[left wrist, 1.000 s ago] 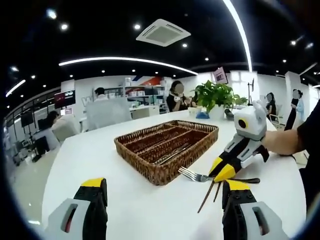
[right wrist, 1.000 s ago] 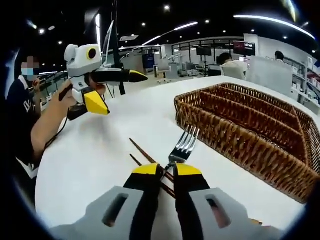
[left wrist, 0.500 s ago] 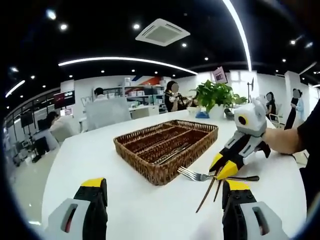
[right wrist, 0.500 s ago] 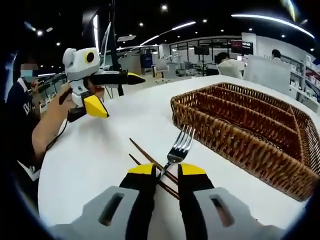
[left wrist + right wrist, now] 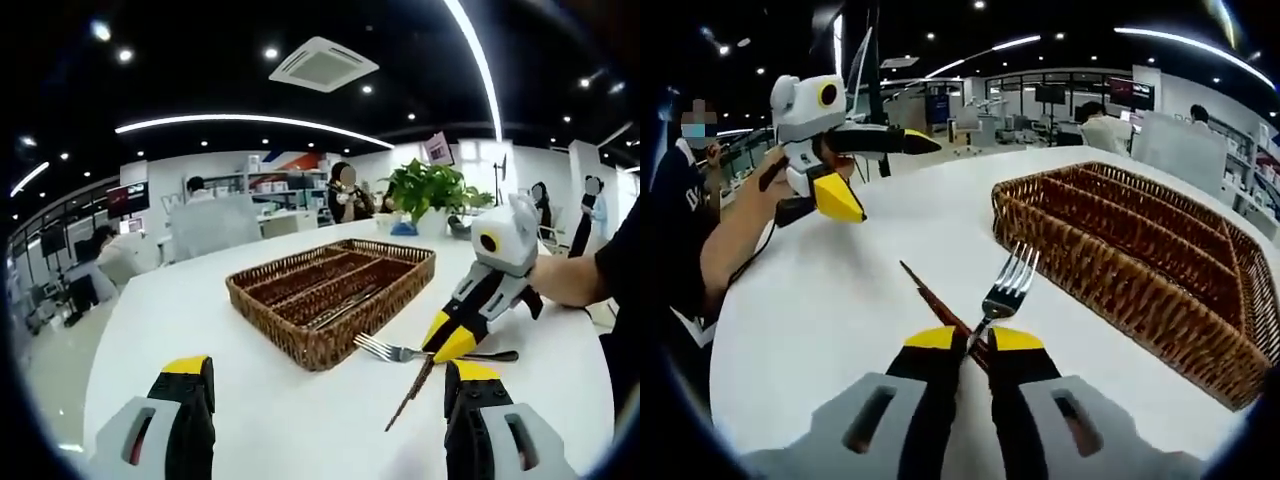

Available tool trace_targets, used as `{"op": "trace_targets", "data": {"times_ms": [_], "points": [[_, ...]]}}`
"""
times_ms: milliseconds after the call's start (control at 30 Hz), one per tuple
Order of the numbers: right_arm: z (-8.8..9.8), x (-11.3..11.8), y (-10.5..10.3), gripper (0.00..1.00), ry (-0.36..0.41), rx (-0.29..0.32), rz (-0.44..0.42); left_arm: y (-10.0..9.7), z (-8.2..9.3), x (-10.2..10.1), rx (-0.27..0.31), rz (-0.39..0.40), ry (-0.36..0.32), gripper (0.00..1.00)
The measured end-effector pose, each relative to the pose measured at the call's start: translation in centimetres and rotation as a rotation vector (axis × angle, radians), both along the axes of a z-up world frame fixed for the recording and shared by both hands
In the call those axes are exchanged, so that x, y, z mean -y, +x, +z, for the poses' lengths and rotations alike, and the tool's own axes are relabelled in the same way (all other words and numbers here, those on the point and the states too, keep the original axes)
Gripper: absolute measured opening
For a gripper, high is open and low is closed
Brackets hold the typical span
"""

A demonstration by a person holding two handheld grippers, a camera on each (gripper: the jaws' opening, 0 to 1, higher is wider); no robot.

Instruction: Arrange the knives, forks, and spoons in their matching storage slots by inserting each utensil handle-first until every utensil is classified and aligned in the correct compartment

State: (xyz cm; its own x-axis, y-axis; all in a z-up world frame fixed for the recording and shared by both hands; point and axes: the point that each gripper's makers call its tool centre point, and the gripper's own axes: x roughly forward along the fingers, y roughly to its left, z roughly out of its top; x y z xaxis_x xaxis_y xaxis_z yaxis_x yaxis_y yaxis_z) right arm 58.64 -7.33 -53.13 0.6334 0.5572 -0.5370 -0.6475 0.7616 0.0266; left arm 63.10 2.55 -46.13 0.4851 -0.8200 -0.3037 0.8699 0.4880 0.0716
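Bench (image 5: 840, 300): smooth white top, slight sheen, catches ceiling lights. Basket tray (image 5: 1120, 270): woven brown wicker, rough, matt, w/ wicker dividers inside. Fork (image 5: 1008, 288): shiny polished metal, bright glints on tines. Chopsticks (image 5: 930, 295): dark brown, wood-looking, matt. Right hand-held gripper (image 5: 976, 338): matt grey plastic body, black jaws w/ glossy yellow plastic tips. Left hand-held gripper (image 5: 855, 175): smooth white plastic housing, same black/yellow jaws. Utensils in tray (image 5: 345, 308): dull grey metal gleam, too small for more.
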Motion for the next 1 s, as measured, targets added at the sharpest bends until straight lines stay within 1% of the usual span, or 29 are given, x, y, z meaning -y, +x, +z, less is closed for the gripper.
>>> {"op": "trace_targets", "data": {"times_ms": [67,167,300,567,733,800,900,1000], "points": [[0.0,0.0,0.0,0.08,-0.004,-0.002,0.003,0.0,-0.1,0.0,-0.001,-0.001,0.003,1.0],[0.0,0.3,0.1,0.07,0.015,-0.014,-0.006,-0.1,0.0,0.1,0.0,-0.004,0.003,1.0],[0.0,0.7,0.2,0.05,0.0,-0.008,-0.017,0.0,0.0,0.1,0.001,-0.002,0.0,1.0],[0.0,1.5,0.4,0.03,0.005,-0.02,-0.038,0.1,0.0,0.1,0.001,0.0,0.001,1.0],[0.0,1.6,0.4,0.02,0.01,-0.02,-0.036,0.1,0.0,0.1,0.001,0.0,0.002,1.0],[0.0,1.6,0.3,0.02,0.015,-0.031,-0.03,0.1,0.0,0.1,0.002,0.001,0.001,1.0],[0.0,1.7,0.5,0.02,0.031,-0.022,-0.025,0.2,0.0,0.0,0.003,0.002,-0.001,1.0],[0.1,1.8,0.5,0.02,0.023,-0.015,-0.031,0.2,0.0,0.0,0.005,0.002,-0.001,1.0]]}}
